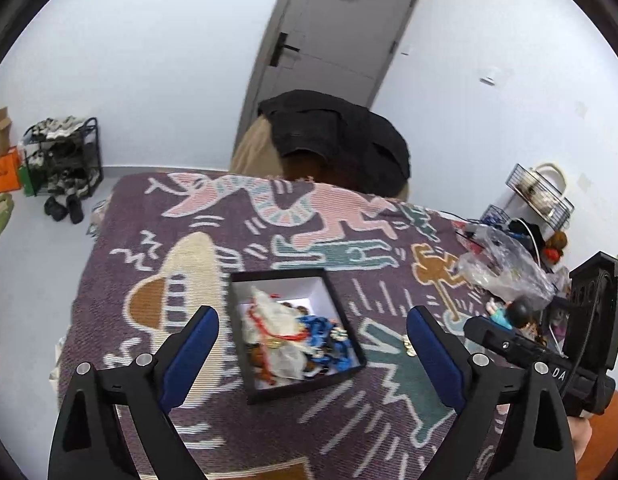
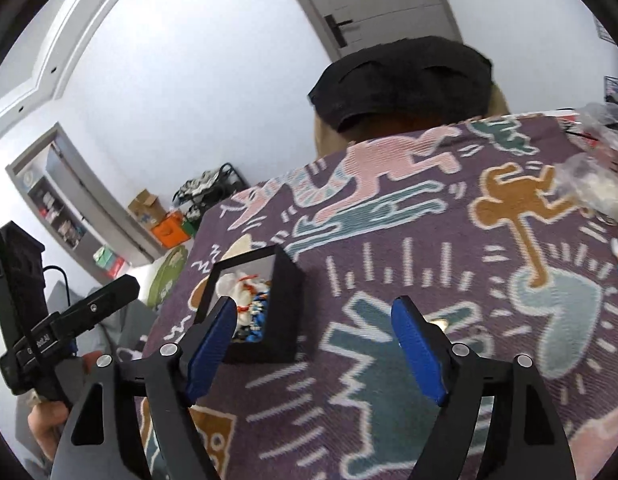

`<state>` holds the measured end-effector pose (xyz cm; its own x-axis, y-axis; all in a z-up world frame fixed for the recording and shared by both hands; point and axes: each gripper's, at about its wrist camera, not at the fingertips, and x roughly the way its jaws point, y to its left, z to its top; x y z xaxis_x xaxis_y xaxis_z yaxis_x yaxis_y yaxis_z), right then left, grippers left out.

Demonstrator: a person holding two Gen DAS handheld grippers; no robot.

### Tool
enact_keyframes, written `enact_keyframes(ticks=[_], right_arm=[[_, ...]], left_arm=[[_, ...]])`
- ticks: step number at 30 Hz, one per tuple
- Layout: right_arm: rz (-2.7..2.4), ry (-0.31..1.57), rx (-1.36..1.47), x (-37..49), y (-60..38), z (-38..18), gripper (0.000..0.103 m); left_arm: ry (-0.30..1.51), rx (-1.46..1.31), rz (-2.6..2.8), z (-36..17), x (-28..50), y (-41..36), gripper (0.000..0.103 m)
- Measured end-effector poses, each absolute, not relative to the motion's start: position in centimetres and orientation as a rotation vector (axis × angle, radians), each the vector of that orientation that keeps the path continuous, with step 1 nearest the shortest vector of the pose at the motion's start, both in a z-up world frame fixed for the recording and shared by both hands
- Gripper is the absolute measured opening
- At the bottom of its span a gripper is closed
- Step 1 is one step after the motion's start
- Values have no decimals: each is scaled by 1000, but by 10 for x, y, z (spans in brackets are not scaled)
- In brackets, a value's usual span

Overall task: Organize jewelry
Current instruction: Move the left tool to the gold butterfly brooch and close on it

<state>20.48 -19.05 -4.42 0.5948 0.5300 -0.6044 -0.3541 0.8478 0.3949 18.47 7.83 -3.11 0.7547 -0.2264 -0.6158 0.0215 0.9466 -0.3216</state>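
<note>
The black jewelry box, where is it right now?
The black jewelry box sits open on the patterned blanket, centred between the left gripper fingers in the left wrist view.

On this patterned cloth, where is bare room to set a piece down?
Free: the purple patterned cloth left of and beyond the black open box of jewelry, and in front of it. Crowded: the right edge, with the crumpled clear plastic bag and small figurines.

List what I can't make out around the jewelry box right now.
- Jewelry box contents: a tangled heap in the left wrist view, single pieces too small to tell.
- Box interior, right wrist view: mostly hidden by its near wall and a gripper finger.
- Small gold item on the blanket: blurred, finger beside it.
</note>
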Motion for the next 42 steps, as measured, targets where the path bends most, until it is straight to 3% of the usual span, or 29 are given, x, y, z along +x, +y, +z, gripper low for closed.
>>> enact_keyframes(ticks=[26, 42], right_arm=[[352, 749, 377, 191, -322, -64, 80], [281, 760, 350, 197, -342, -81, 73]], left_arm=[[840, -152, -295, -61, 222, -53, 93], [1011, -127, -280, -124, 261, -104, 71]])
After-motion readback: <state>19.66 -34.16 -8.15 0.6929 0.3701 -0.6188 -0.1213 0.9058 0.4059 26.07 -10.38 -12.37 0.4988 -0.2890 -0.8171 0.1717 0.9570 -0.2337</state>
